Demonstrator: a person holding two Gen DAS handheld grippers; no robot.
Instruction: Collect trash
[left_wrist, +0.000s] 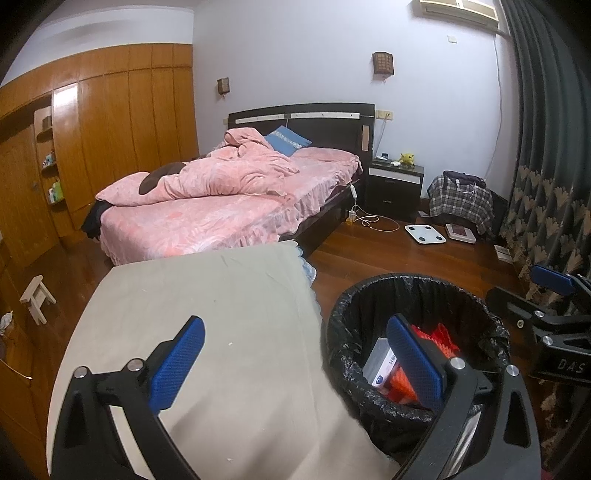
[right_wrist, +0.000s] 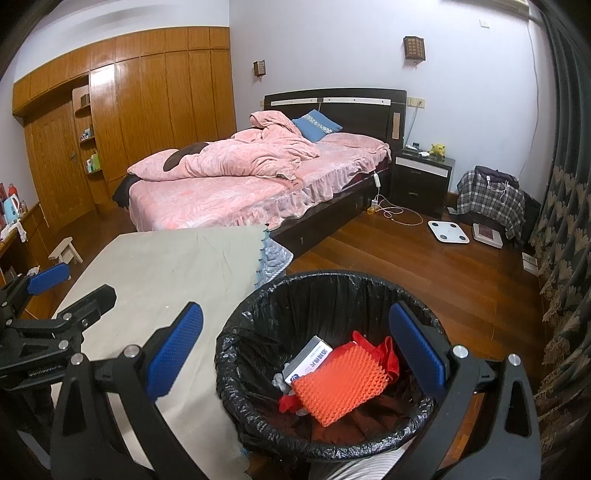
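A round trash bin lined with a black bag (right_wrist: 266, 332) stands on the wood floor beside a table with a beige cloth (right_wrist: 166, 273). In it lie an orange textured pad (right_wrist: 340, 384), a small white box (right_wrist: 306, 358) and red scraps (right_wrist: 384, 354). My right gripper (right_wrist: 295, 350) is open and empty, over the bin's near rim. My left gripper (left_wrist: 295, 362) is open and empty, straddling the table edge and the bin (left_wrist: 417, 295). The box (left_wrist: 380, 365) and orange pad (left_wrist: 439, 339) show in the left wrist view too.
A bed with pink bedding (left_wrist: 221, 192) stands behind the table. A nightstand (left_wrist: 395, 184), a white scale (left_wrist: 424, 233), cables and a plaid-covered chair (left_wrist: 461, 199) are at the back right. Curtains (left_wrist: 546, 184) hang at right. A small stool (left_wrist: 37, 299) and wardrobe (left_wrist: 92, 147) are left.
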